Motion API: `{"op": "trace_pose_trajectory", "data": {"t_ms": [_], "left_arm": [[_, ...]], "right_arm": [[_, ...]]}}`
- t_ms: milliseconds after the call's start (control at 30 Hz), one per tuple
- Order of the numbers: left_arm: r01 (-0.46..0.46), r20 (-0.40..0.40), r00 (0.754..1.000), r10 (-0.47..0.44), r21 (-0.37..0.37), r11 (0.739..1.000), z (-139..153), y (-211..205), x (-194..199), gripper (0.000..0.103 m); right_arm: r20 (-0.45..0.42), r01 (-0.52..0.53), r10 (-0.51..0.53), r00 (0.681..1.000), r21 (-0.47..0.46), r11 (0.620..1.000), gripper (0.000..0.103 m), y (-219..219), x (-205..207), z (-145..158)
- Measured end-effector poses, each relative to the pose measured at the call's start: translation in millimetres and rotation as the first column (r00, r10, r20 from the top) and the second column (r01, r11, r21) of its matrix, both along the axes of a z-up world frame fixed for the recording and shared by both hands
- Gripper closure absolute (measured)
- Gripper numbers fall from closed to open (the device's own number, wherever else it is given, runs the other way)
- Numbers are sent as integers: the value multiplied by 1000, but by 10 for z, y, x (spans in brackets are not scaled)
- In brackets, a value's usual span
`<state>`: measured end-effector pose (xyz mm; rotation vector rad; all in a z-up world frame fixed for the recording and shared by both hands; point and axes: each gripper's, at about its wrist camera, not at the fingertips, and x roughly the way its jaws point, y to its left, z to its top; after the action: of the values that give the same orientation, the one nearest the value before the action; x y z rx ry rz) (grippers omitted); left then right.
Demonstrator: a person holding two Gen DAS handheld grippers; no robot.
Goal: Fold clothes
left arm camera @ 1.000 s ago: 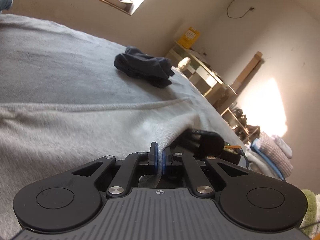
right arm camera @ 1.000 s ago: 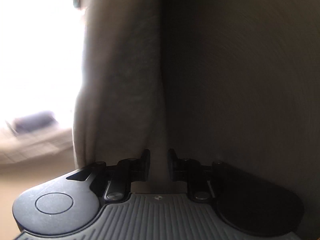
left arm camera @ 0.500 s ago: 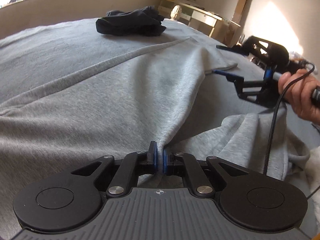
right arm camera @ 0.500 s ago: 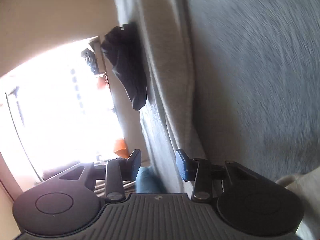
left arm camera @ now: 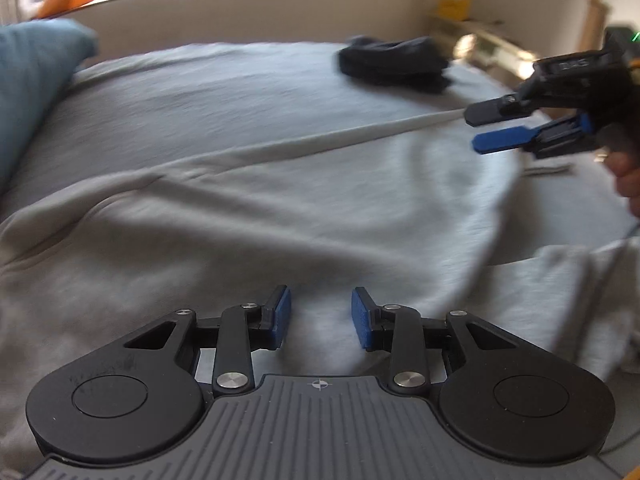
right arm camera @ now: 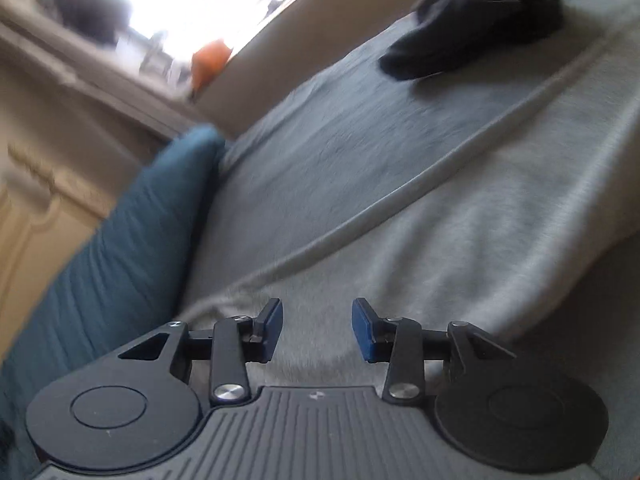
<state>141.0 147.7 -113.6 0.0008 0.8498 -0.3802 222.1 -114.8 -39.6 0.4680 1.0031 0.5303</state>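
A light grey sweatshirt (left arm camera: 280, 208) lies spread over the bed, one long straight edge running toward the far right. My left gripper (left arm camera: 320, 304) hovers low over its near part. Its jaws are opening, and the blue pads touch no cloth; the fabric lies beneath the gap. My right gripper (left arm camera: 474, 131) hangs in the air at the right, above the garment's far edge, open and empty, with a person's hand (left arm camera: 628, 184) behind it. In the right wrist view the right gripper (right arm camera: 317, 316) stands open over the same sweatshirt (right arm camera: 480, 220).
A dark crumpled garment (left arm camera: 394, 64) lies on the grey bed cover (left arm camera: 200, 92) at the far side. A blue pillow (left arm camera: 32, 92) sits at the left edge. Wooden shelves (left arm camera: 480, 36) stand by the wall beyond the bed.
The left gripper let go of the pinched fold of grey cloth and its jaws spread. The right gripper opened, rose off the fabric and rolled upright. The sweatshirt now lies flatter.
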Motion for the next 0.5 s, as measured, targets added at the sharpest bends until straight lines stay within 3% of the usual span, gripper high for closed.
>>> {"op": "trace_pose_trajectory", "data": {"t_ms": [67,133,200,267,300,367,433,500], "left_arm": [[-60,-18,998,60,5,998,-37,51,0,70],[-108,-21,994,108,13,994,-55,80,-20,70],[-142,-13,990,143,26,989,-64,105,-57,70],[-165,1,986,165,39,986,-76,136,-97,70],[-175,9,985,175,45,984,-82,156,-116,70],[-190,31,982,188,56,980,-100,172,-157,69],[-195,55,980,192,68,978,-103,190,-197,67],[-215,87,974,208,82,973,-89,211,-226,65]], "right_arm": [[23,-155,159,987,-119,981,62,453,-72,46],[24,-283,295,955,-211,936,63,904,-57,-4],[-23,-343,348,937,-256,904,65,1258,83,-186],[-27,-334,346,938,-348,876,67,1512,355,-452],[-26,-325,342,939,-387,863,79,1621,487,-572],[25,-257,285,958,-368,894,86,1580,701,-626],[19,-192,208,978,-310,931,86,1547,864,-565],[-1,-199,207,978,-274,941,83,1520,839,-433]]}}
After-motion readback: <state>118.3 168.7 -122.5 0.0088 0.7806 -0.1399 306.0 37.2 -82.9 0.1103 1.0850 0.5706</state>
